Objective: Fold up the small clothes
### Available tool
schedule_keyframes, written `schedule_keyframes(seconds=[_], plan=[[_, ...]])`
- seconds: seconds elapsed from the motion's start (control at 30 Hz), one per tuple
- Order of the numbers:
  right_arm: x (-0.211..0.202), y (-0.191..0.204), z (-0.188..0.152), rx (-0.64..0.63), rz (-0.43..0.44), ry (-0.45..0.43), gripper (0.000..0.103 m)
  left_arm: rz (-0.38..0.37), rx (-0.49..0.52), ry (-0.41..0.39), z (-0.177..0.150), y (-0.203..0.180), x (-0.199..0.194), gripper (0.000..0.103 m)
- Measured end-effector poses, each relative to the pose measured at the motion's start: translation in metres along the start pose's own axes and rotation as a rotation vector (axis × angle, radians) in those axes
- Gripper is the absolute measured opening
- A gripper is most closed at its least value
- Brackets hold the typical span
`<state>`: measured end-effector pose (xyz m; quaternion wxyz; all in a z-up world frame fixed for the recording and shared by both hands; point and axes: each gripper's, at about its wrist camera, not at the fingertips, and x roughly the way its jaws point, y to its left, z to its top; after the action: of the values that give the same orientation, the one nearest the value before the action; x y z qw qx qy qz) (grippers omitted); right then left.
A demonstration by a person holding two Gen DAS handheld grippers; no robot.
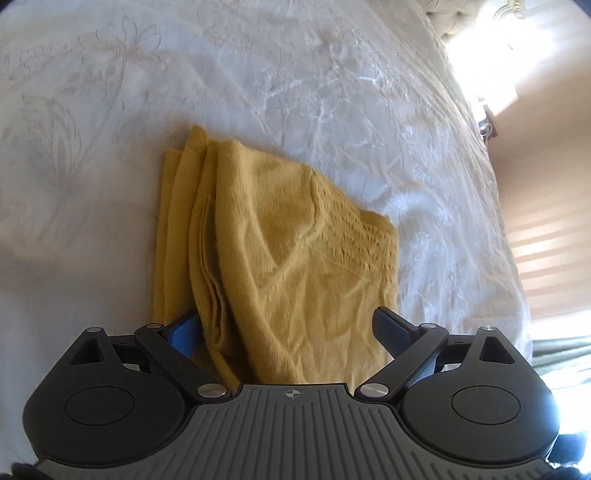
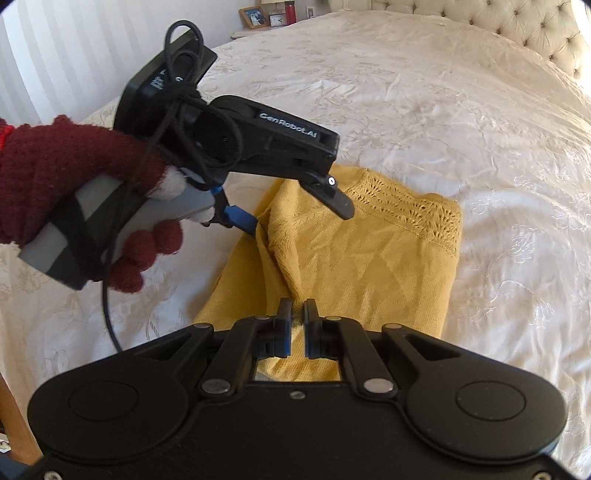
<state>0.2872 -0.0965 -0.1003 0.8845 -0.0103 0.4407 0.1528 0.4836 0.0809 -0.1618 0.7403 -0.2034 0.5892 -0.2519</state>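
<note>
- Where it is: the yellow knit top (image 2: 369, 258) lies on the cream bedspread (image 2: 443, 92), already doubled into a rough stack, with the near hem right under the right gripper (image 2: 297, 314).
- Right gripper: jaws pressed nearly together, with a sliver of yellow showing in the narrow gap — it looks to be pinching the near edge of the knit, tho how many layers it has can't be told.
- Left gripper (image 1: 288, 325): fingers spread wide, straddling the garment's left-hand folds; the blue pad (image 1: 186, 328) sits beside the cloth, not biting. From the right-wrist view it hangs over the far-left corner, held by a hand in a dark-red fuzzy glove (image 2: 74, 184).
- Step in hand, as I read it: get both grips on one edge, then carry it over for the next fold.
- Doing it well:
  - close the left jaws on the whole bundle of pleats at that side, not just the top layer — otherwise the under layers prob. slide out;
  - lift both corners together and keep the edge taut betw. them, so the fold line runs straight;
  - lay down slowly, since soft knit drags and bunches on a textured cover.
- Materials/shapes:
  - top is a soft mustard fine knit, limp, creased, with an openwork lace band (image 2: 424, 214) across the far end;
  - left side gathered in long parallel ridges (image 1: 207, 221);
  - bedspread is matte cream w/ raised floral embroidery, lightly wrinkled;
  - tufted headboard (image 2: 498, 22) sits beyond.
</note>
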Motion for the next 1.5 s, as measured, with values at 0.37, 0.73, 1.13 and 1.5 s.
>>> schedule_keyframes(seconds=[0.37, 0.73, 1.13, 1.5], plan=[[-0.001, 0.006, -0.003, -0.01, 0.033, -0.01, 0.011, 0.069, 0.082, -0.058, 0.043, 0.0, 0.009, 0.065], [0.003, 0.033, 0.003, -0.055, 0.127, -0.019, 0.011, 0.143, 0.248, -0.108, 0.039, -0.002, -0.026, 0.011], [0.011, 0.004, 0.004, 0.058, 0.247, -0.027, 0.065, 0.182, 0.226, -0.153, 0.034, 0.026, -0.027, 0.079], [0.028, -0.127, 0.017, 0.368, 0.089, -0.025, 0.087, 0.11, 0.128, -0.092, 0.0, 0.035, -0.041, 0.096]])
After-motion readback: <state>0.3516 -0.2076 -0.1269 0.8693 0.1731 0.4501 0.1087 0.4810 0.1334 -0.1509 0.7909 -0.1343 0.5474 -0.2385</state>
